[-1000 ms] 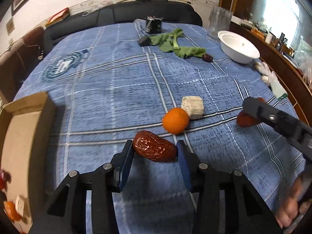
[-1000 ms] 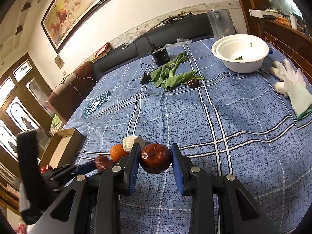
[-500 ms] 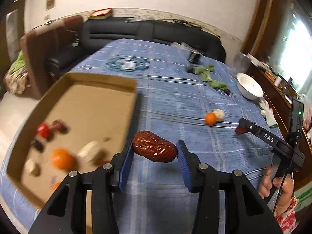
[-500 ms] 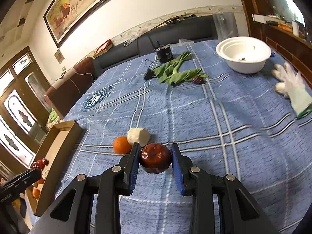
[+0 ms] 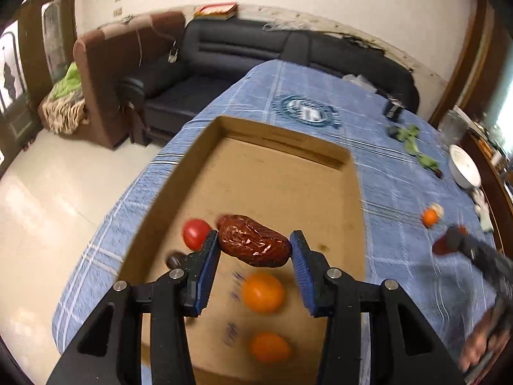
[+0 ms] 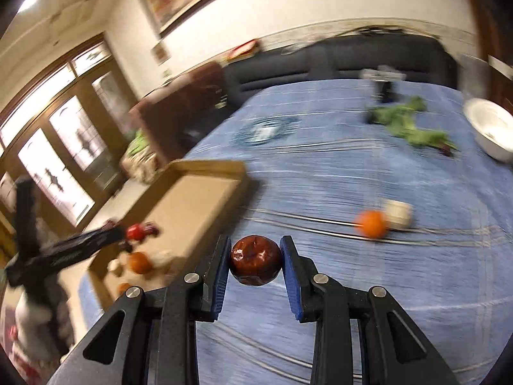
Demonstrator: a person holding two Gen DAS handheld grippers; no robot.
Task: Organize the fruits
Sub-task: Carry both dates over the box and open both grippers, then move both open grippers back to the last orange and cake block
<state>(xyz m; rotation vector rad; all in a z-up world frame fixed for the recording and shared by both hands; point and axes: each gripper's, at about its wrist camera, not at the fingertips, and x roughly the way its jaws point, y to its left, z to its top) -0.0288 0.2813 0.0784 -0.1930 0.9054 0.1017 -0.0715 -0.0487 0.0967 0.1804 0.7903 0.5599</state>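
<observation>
Your left gripper (image 5: 255,252) pinches a wrinkled dark-red dried date (image 5: 253,240) lengthwise, pads on both ends, and hangs above the shallow brown cardboard tray (image 5: 275,166), toward its near end. Inside the tray, below the date: a small red tomato-like fruit (image 5: 196,232) toward the left wall, and two orange citrus fruits (image 5: 263,292) nearer the near edge, one just beyond the other.

Your right gripper (image 6: 256,264) is clamped on a round glossy dark-red fruit (image 6: 256,264), blue pads on both flanks. It sits over the blue checked tablecloth (image 6: 352,272), just outside the tray's right wall. Still out on the cloth: a loose orange (image 6: 371,223) touching a pale beige lump (image 6: 397,213). Green leaves and a white bowl lie toward the far right edge; probably not part of the fruit sort.

Step in hand, as judged: deposit the date.
- Lower the left gripper toward bare cardboard at mid-tray, beyond the oranges, before you spread the pads. A drop from height may bounce or roll it.
- Keep clear of the tomato; it looks soft.
- Release gently and lift straight up, since the sticky skin may cling to a pad.
- Bring the right gripper across the tray wall only after the left clears, to avoid the two tools colliding.
</observation>
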